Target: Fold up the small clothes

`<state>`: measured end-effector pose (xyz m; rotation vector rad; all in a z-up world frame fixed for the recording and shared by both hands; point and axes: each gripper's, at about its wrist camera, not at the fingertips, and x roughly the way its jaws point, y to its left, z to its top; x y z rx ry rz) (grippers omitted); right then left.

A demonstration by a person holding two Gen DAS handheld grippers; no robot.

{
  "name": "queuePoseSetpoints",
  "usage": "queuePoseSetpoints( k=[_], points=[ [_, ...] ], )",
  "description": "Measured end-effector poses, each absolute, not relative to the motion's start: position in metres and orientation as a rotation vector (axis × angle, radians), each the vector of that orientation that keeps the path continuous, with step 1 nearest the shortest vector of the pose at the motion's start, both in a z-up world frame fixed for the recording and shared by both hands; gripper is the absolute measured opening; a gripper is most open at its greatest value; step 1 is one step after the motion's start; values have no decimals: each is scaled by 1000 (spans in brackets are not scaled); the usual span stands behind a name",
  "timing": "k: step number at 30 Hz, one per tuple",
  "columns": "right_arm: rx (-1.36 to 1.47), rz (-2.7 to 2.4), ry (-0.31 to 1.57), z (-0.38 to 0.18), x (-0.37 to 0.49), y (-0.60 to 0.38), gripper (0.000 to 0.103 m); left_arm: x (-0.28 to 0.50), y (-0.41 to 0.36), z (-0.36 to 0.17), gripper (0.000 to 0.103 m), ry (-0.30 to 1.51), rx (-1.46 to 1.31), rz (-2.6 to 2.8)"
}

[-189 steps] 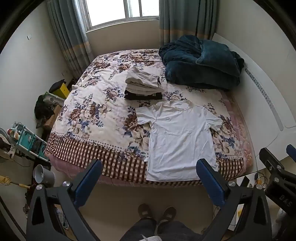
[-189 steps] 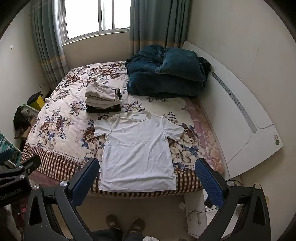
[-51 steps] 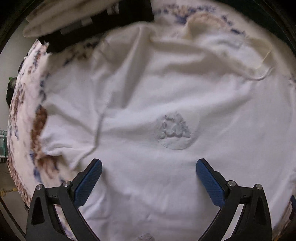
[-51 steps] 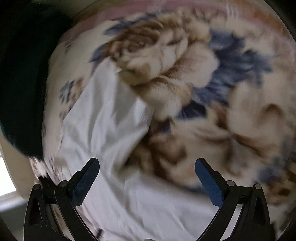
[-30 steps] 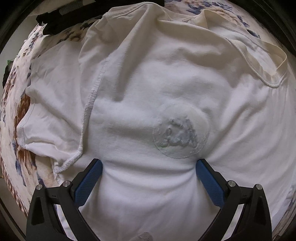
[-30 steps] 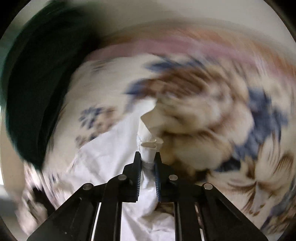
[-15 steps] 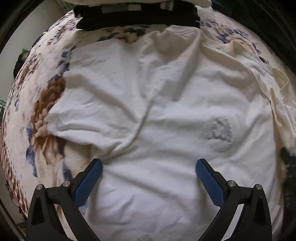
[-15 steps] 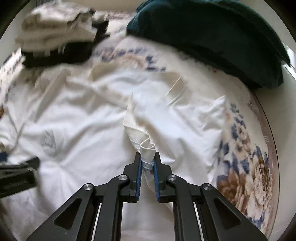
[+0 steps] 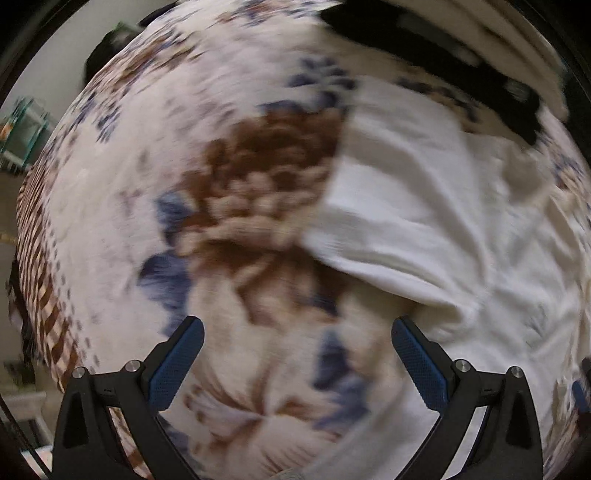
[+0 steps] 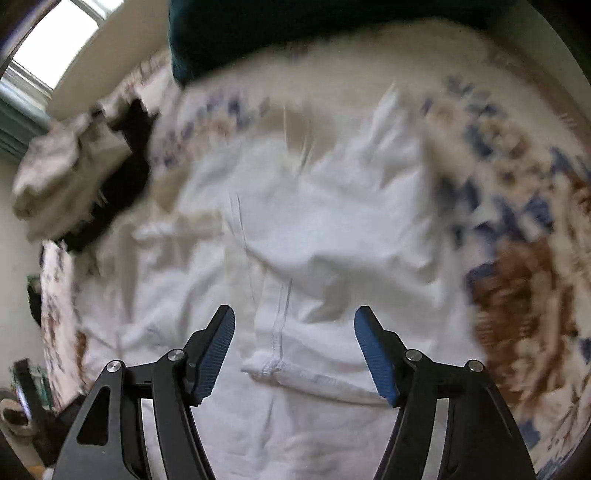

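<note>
A white short-sleeved shirt [image 10: 303,236] lies on the floral bedspread [image 10: 517,206]. Its right sleeve is folded inward over the chest, and the sleeve's hemmed end [image 10: 269,365] rests on the shirt below my right gripper [image 10: 295,350]. That gripper's jaws are opening, and the pads do not touch the cloth. In the left wrist view the shirt's left sleeve [image 9: 399,206] lies flat at the right. My left gripper [image 9: 295,362] stands open above bare floral bedspread [image 9: 240,206], just left of the sleeve, with nothing between its fingers. Both views are motion-blurred.
A stack of folded clothes, beige over black, [image 10: 74,177] sits past the shirt's collar and shows as a folded stack [image 9: 461,55] at the top of the left wrist view. A dark teal blanket [image 10: 295,29] is heaped at the bed's head. The checked bed edge [image 9: 40,280] runs at the left.
My right gripper carried the sleeve inward over the chest and has let it go, jaws now apart. My left gripper slid left off the chest to the bedspread beside the left sleeve.
</note>
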<state>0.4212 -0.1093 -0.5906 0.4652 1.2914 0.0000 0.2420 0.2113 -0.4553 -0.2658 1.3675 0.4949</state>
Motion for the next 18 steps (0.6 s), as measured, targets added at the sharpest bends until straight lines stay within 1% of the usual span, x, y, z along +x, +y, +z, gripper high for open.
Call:
queuePoseSetpoints(
  k=[2,4,8,10,11,12,14,15,16,17,18],
  points=[
    [433,43,1356,-604,422,-86,70,243,226,-459,103,1364,-265,514],
    [337,67,1365,-604,420,-61,70,240,243,-458,103,1364,-263,512],
    [314,-76,1222,-580,406,-57,69,228,256,-453,103,1357,-258,489],
    [342,-124,1205,-580,409,-62,54,226,259,-454,103,1364,-243,481],
    [354,-142,1247,-590,413,-62,42,225,264,-454,103,1369,-240,479],
    [363,-141,1278,-594,419,-68,40,218,269,-456,103,1379,-240,476],
    [351,-145,1313,-607,425,-62,40,205,278,-457,103,1392,-247,474],
    [323,-149,1320,-611,425,-59,36,200,282,-457,103,1394,-250,471],
    [299,-153,1326,-612,425,-58,28,198,283,-457,103,1394,-250,469],
    [273,-156,1330,-614,421,-55,10,193,288,-457,103,1394,-247,468],
    [261,-168,1329,-614,419,-54,6,185,295,-456,103,1393,-244,467]
  ],
)
